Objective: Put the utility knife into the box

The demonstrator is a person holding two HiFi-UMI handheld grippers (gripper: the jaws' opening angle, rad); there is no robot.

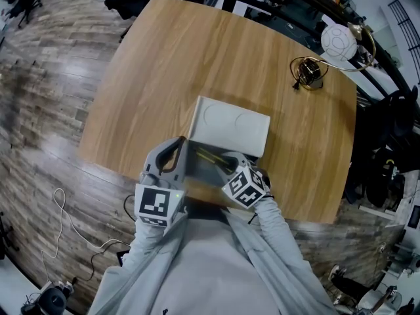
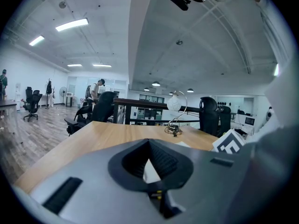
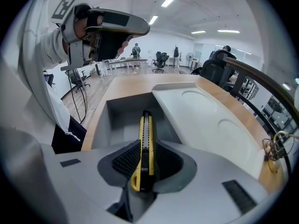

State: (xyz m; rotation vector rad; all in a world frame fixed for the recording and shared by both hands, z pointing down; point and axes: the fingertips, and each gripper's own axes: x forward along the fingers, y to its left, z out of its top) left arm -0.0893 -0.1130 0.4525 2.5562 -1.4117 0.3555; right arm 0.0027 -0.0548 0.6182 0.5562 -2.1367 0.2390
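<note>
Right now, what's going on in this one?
A person works at a wooden table with two handheld grippers. The right gripper is shut on a yellow utility knife, pointing it into the open grey box, whose white lid is swung back. The knife is not yet released. The left gripper, jaws together, is at the box's left side.

The utility knife (image 3: 144,143) is yellow with a black strip. The box (image 3: 119,118) is grey inside, its lid (image 3: 210,125) white. The bench (image 1: 164,64) shows pale wood grain. The left claw (image 2: 150,164) and right claw (image 3: 145,161) are grey with black ribbed pads, and their cubes carry black-and-white squares.
</note>
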